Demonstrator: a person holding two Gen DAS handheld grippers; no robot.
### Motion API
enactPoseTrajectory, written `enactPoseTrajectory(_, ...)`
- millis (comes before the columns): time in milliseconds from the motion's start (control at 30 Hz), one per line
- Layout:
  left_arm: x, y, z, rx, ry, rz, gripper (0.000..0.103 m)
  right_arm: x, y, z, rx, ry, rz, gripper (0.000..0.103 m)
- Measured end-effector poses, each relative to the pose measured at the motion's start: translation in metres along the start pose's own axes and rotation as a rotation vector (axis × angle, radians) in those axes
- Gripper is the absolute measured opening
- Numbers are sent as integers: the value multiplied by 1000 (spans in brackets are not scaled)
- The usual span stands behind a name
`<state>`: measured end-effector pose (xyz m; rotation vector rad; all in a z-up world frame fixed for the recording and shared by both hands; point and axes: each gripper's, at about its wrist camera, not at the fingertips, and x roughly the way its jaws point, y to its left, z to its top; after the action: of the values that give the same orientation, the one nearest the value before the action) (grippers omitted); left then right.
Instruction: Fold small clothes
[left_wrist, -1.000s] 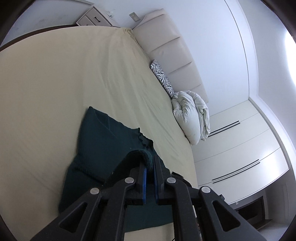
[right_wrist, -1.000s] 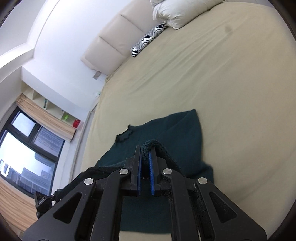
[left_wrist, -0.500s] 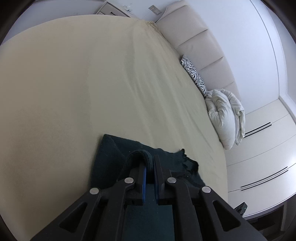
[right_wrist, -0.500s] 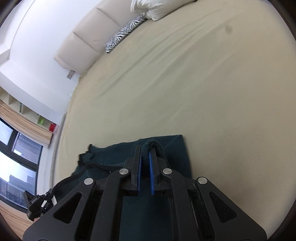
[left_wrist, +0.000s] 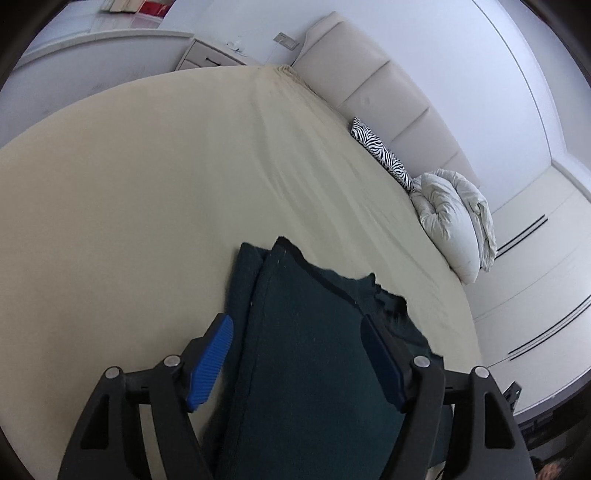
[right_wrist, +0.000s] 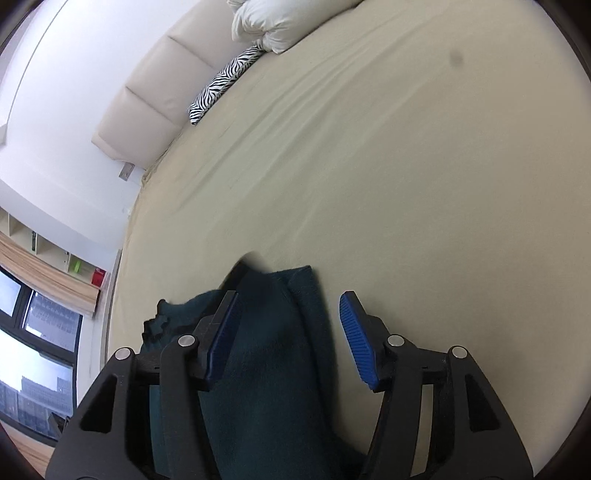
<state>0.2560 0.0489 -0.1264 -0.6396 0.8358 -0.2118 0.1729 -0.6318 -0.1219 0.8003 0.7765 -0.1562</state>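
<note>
On the beige bed sheet (left_wrist: 129, 221), at the 6 o'clock edge of both wrist views, lies the dark green garment (left_wrist: 303, 350), doubled over with one layer atop another. Both the left gripper (left_wrist: 297, 349) and the right gripper (right_wrist: 290, 332) have just been opening; their blue pads stand spread with cloth between them, unpressed. Toward 2 o'clock in the left view, a zebra-print pillow (left_wrist: 384, 153) and a bundled white duvet (left_wrist: 454, 221) rest against the headboard (left_wrist: 388, 85).
</note>
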Motion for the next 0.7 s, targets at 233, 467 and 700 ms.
enactPoseTrajectory(233, -25, -12, -53, 94, 13, 20, 69, -27, 25, -52, -224, 49, -90, 53)
enactPoseTrajectory(467, -13, -4, -76, 137, 73, 84, 52, -36, 20, -94, -334, 72, -184, 36)
enactPoseTrajectory(700, -8, 1, -79, 168, 94, 149, 35, -43, 12, -103, -341, 47, -198, 6)
